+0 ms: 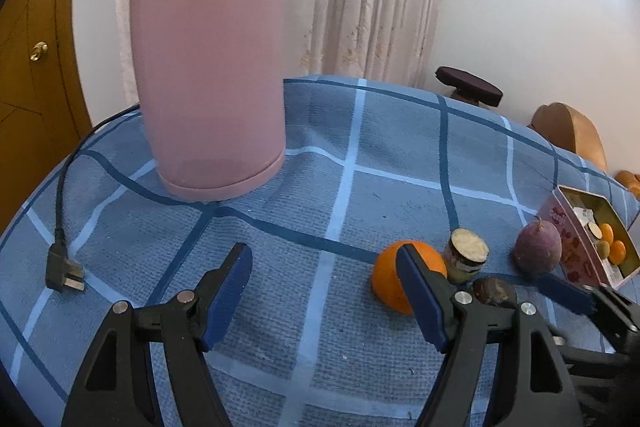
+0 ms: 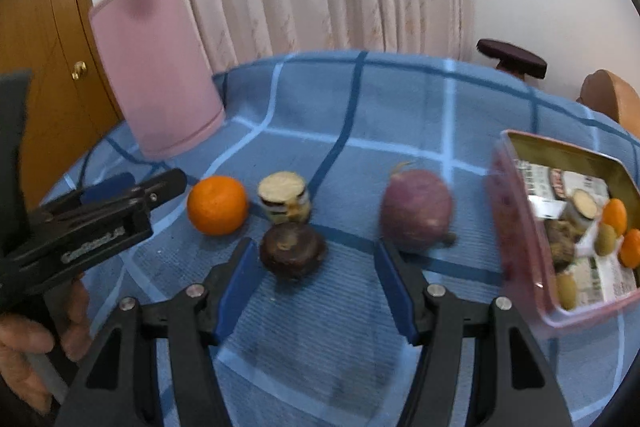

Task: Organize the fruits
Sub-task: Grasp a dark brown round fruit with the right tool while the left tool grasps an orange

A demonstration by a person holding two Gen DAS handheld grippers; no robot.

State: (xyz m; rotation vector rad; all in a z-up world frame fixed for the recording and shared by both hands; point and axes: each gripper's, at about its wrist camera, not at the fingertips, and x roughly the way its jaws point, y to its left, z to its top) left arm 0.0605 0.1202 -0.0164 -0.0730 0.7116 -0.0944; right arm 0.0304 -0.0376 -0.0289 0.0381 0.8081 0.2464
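Note:
On the blue checked tablecloth lie an orange (image 2: 218,205), a short cut cylinder with a pale top (image 2: 286,197), a dark round fruit (image 2: 292,251) and a purple fruit (image 2: 416,215). My right gripper (image 2: 316,247) is open, low over the cloth. The dark fruit sits just ahead of its tips, nearer the left finger, and neither pad presses on it. My left gripper (image 1: 322,261) is open with only cloth between its fingers. Its right finger partly hides the orange (image 1: 390,279). A pink tin box (image 2: 520,227) at the right holds several small fruits.
A tall pink kettle (image 1: 208,67) stands at the back left, its black cord and plug (image 1: 64,271) trailing on the cloth. A person's hand (image 2: 24,347) holds the left gripper (image 2: 156,183). A dark stool (image 2: 512,59) and a brown chair stand beyond the table.

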